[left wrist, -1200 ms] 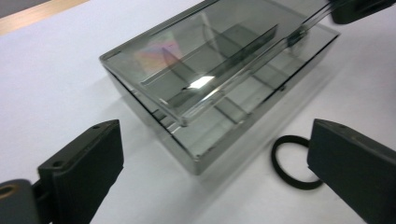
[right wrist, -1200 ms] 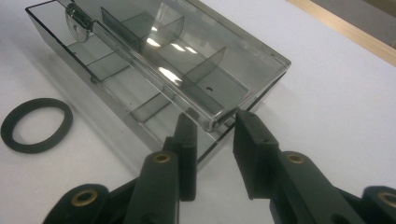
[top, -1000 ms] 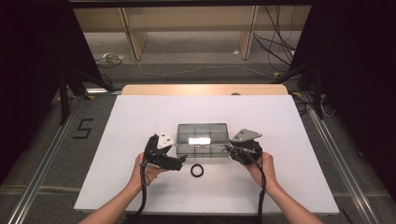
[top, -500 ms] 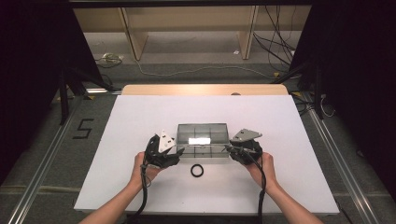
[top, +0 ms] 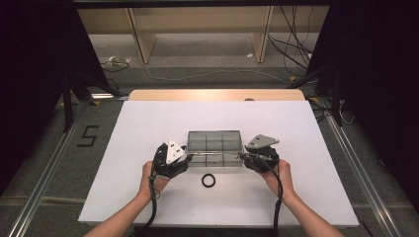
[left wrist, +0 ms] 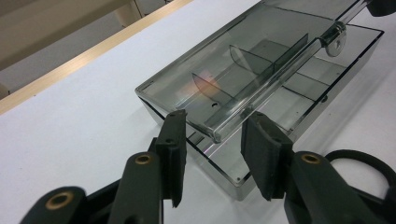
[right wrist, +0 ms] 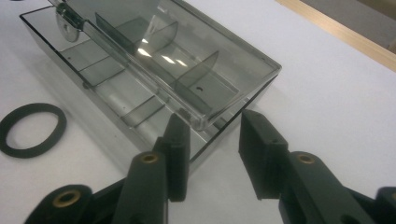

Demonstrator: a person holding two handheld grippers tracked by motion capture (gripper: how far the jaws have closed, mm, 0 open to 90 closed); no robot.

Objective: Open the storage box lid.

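Where my left gripper (left wrist: 212, 156) and right gripper (right wrist: 212, 156) flank the smoky divider box (top: 215, 147) mid-mat, both with jaws just shifted, apart; pad contact with its raised lid (left wrist: 243, 70) I cannot resolve. Black ring (top: 208, 180) lies nearby.

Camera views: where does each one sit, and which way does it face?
High view: above the person's side, looking forward and down at the smoky clear plastic compartment box; forearms show.
Left gripper view: rides the left hand-held gripper, facing one box end.
Right gripper view: rides the right hand-held gripper, facing the other end.
Shared: box and black rubber ring.
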